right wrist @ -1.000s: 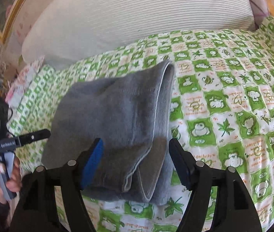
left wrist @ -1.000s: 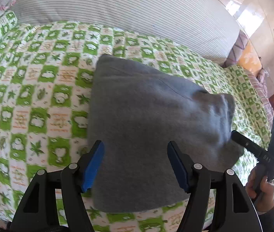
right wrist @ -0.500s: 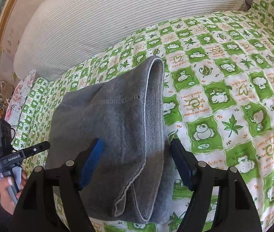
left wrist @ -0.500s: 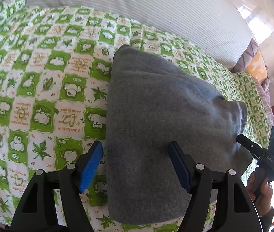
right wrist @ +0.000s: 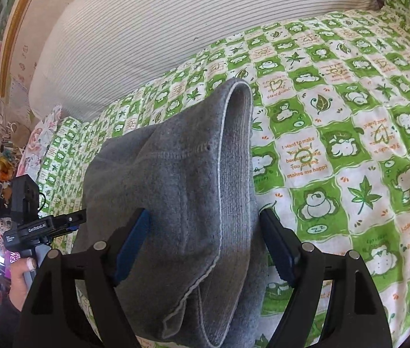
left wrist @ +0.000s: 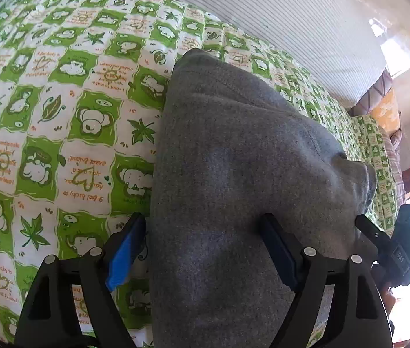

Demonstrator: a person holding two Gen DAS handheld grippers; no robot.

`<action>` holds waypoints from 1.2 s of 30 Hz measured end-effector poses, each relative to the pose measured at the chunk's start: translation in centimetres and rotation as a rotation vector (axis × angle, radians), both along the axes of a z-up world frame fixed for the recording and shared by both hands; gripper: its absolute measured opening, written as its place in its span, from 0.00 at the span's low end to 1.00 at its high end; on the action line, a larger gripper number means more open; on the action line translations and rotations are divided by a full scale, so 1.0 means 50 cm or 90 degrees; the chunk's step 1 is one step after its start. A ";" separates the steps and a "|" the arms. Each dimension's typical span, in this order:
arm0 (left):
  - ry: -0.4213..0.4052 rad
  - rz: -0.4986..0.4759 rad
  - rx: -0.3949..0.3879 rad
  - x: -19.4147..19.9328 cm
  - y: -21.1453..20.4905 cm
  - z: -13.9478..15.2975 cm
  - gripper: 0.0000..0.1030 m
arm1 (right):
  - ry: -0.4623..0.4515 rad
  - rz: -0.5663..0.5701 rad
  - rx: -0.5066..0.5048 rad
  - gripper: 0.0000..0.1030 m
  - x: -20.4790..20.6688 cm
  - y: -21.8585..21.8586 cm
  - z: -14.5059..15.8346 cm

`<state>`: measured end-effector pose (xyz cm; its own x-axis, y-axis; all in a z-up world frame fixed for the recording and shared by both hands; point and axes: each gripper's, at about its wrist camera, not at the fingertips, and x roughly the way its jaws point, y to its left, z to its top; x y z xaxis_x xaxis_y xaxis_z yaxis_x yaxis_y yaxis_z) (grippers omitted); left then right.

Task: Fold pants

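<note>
Both grippers have black frames, silver screws, and blue-padded jaws.

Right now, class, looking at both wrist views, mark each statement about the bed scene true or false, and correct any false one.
1. The folded grey fleece pants lie on a green-and-white checked cartoon quilt. True.
2. The pants are spread out flat in a single layer. False: stacked layers show at the near end.
3. A white pinstriped pillow lies beyond the quilt. True.
4. The left gripper is clamped shut on the quilt. False: its jaws are opening, pants between them.
5. The right gripper has red pads. False: the pads are blue.
</note>
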<state>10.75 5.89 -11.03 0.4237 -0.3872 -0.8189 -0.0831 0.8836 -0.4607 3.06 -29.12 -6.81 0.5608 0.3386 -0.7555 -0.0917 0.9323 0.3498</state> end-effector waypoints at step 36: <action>-0.078 -0.009 -0.022 -0.020 -0.040 0.047 0.20 | -0.036 0.031 0.046 0.47 -0.008 0.016 -0.015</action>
<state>9.73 3.89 -8.66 0.5142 -0.4202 -0.7477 -0.0123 0.8680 -0.4963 2.66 -28.30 -7.58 0.5838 0.4187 -0.6956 -0.1579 0.8989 0.4086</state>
